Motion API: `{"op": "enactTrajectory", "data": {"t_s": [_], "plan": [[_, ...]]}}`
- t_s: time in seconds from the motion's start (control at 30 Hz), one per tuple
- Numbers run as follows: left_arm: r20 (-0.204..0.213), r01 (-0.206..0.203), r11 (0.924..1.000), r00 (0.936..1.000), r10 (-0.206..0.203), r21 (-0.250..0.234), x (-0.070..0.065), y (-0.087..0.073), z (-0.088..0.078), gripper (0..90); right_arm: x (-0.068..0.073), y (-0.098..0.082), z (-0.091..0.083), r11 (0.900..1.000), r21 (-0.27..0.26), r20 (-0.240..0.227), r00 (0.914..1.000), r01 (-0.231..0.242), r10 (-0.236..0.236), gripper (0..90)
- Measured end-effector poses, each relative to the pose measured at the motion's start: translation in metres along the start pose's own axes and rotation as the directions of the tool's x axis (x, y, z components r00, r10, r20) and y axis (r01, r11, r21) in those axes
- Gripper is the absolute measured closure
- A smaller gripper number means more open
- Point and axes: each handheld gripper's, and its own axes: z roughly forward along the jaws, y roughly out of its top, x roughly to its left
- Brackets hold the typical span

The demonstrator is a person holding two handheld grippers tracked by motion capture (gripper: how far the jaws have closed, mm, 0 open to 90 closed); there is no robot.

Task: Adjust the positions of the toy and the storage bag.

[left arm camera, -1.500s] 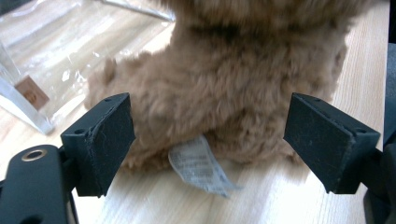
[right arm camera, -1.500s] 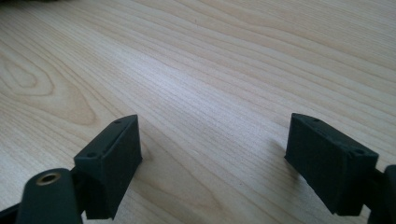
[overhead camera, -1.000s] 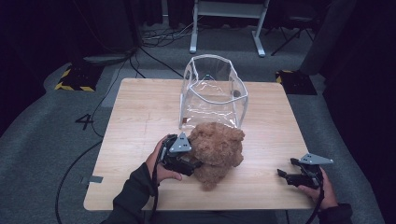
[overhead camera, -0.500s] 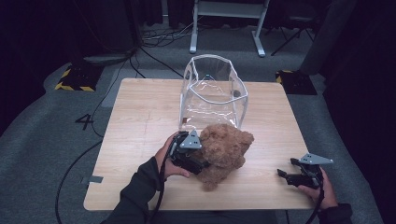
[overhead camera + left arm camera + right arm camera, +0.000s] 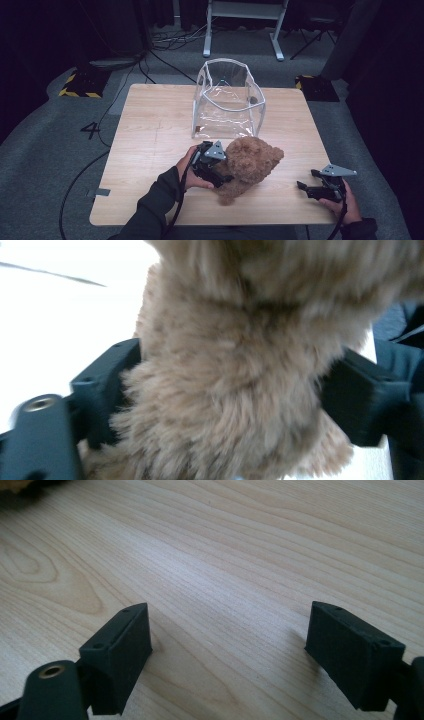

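A brown teddy bear (image 5: 252, 160) lies on the wooden table (image 5: 150, 130) just in front of a clear plastic bag (image 5: 227, 107) that stands open. My left gripper (image 5: 220, 170) reaches into the bear from the left. In the left gripper view the bear's furry body (image 5: 230, 340) fills the gap, and the fur presses against both pads (image 5: 115, 385). The jaws have just been closing on it. My right gripper (image 5: 306, 179) rests near the table's front right corner, apart from the bear. Its jaws stand open over bare wood (image 5: 230, 645).
The bag's front wall stands close behind the bear's head. Dark cables (image 5: 165, 55) and a metal stand (image 5: 240, 20) lie on the grey floor beyond the far edge. A yellow-black striped block (image 5: 80, 85) lies on the floor at the left.
My left gripper has moved to the right against the bear, and the bear has shifted right with it. The right gripper has stayed where it was.
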Motion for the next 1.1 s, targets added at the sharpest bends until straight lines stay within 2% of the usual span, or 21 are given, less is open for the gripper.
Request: {"op": "enactTrajectory", "data": {"t_s": [0.2,0.33,0.47,0.6,0.7,0.77,0.8,0.87,0.97,1.0,1.07,1.1], "plan": [[0.027,-0.002,0.9998,0.9996,0.003,-0.019,0.005,-0.01,0.001,38.9,0.0,0.0,0.0,1.0,0.0,0.0,1.0,0.0,0.0,18.3],[0.01,-0.02,0.9991,0.9997,0.021,-0.039,0.002,-0.014,-0.002,51.5,0.0,0.0,0.0,1.0,0.0,0.0,1.0,0.0,0.0,18.2],[-0.012,-0.019,0.9984,0.9998,0.018,-0.054,-0.001,-0.018,-0.004,57.6,0.0,0.0,0.0,1.0,0.0,0.0,1.0,0.0,0.0,18.3],[-0.025,0.015,0.9963,0.9995,-0.018,-0.085,-0.001,-0.025,-0.008,61.2,0.0,0.0,0.0,1.0,0.0,0.0,1.0,0.0,0.0,18.3],[-0.056,0.035,0.9934,0.9976,-0.042,-0.109,-0.003,-0.033,-0.014,64.1,0.0,0.0,0.0,1.0,0.0,0.0,1.0,0.0,0.0,18.3],[-0.065,0.062,0.991,0.9954,-0.07,-0.119,-0.004,-0.038,-0.018,64.9,0.0,0.0,0.0,1.0,0.0,0.0,1.0,0.0,0.0,18.3],[-0.065,0.062,0.991,0.9954,-0.07,-0.119,-0.004,-0.038,-0.018,65.1,0.0,0.0,0.0,1.0,0.0,0.0,1.0,0.0,0.0,18.3],[-0.088,0.07,0.9905,0.9928,-0.08,-0.119,-0.005,-0.043,-0.024,65.4,0.0,0.0,0.0,1.0,0.0,0.001,1.0,0.0,0.0,18.2],[-0.127,0.113,0.984,0.9832,-0.131,-0.138,-0.007,-0.059,-0.039,65.9,0.0,0.0,0.0,1.0,0.0,0.001,1.0,-0.001,0.001,18.2],[-0.127,0.113,0.984,0.9832,-0.131,-0.138,-0.007,-0.059,-0.039,66.0,0.0,0.0,0.0,1.0,0.0,0.001,1.0,-0.001,0.001,18.2],[-0.145,0.138,0.9792,0.9765,-0.159,-0.149,-0.007,-0.068,-0.048,66.0,0.0,0.0,0.0,1.0,0.0,0.001,1.0,-0.001,0.001,18.3],[-0.167,0.156,0.9751,0.9691,-0.182,-0.157,-0.007,-0.075,-0.055,66.0,0.0,0.0,0.0,1.0,0.0,0.001,1.0,-0.001,0.001,18.2]]}}
